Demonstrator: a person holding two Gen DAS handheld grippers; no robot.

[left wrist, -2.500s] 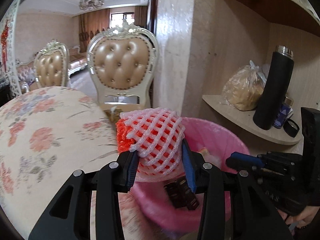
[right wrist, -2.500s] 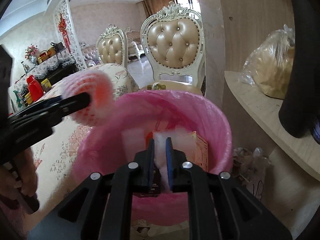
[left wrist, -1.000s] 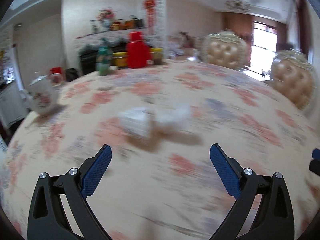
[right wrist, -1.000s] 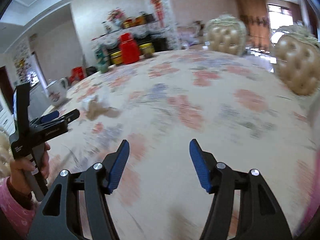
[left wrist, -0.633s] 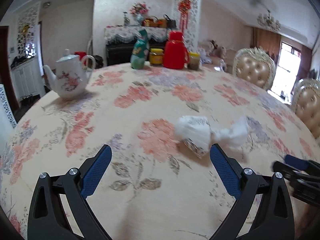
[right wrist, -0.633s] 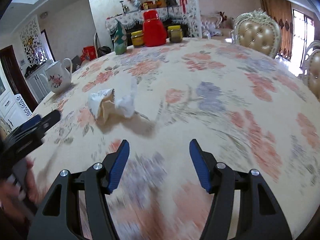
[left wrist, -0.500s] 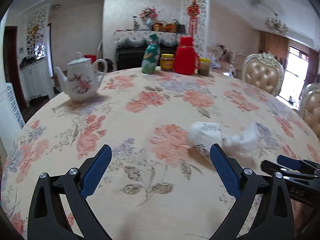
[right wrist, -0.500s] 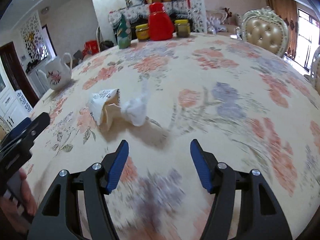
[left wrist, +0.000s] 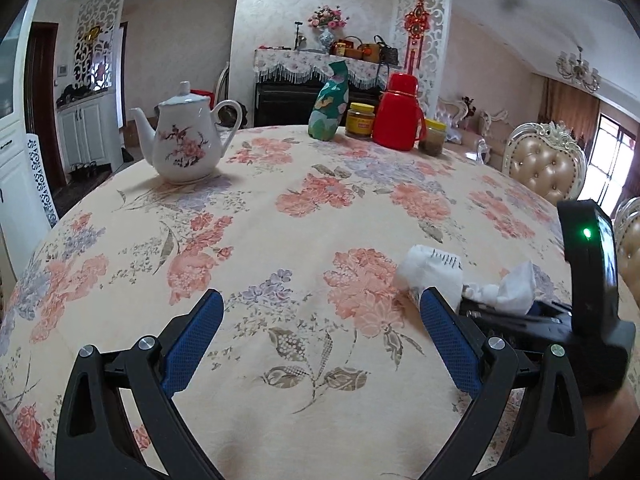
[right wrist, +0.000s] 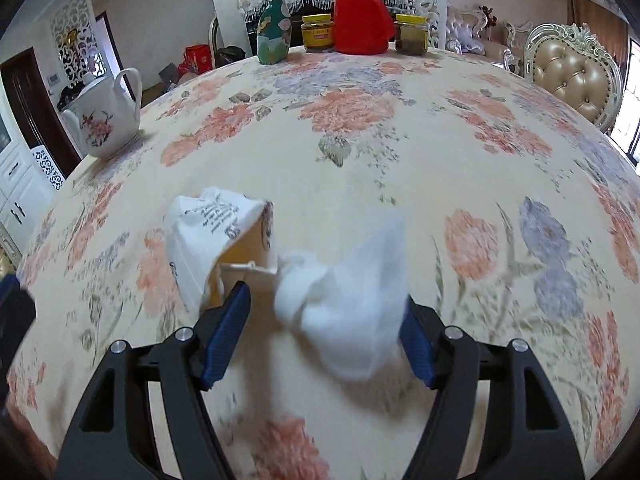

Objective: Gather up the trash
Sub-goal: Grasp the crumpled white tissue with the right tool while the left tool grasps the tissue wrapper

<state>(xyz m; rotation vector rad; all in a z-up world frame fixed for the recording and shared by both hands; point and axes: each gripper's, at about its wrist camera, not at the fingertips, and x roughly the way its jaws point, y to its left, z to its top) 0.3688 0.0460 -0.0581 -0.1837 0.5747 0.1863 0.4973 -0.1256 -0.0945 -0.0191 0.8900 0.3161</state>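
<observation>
Right gripper [right wrist: 324,328] is wide open around the crumpled tissue [right wrist: 348,300] on the bench [right wrist: 400,160], nothing pinched. The paper cup [right wrist: 212,232] lies just left of the tissue. Left gripper [left wrist: 316,340] gapes empty, and the teapot [left wrist: 186,144] sits far beyond the tissue.

**Tissue blocks the pad**

Right wrist view: the crumpled white tissue [right wrist: 347,312] covers most of the right gripper's [right wrist: 324,332] right-hand pad. Left wrist view: the left gripper's [left wrist: 318,340] finger hides the crushed paper cup's [left wrist: 434,276] lower edge. Cup print is unreadable.
</observation>
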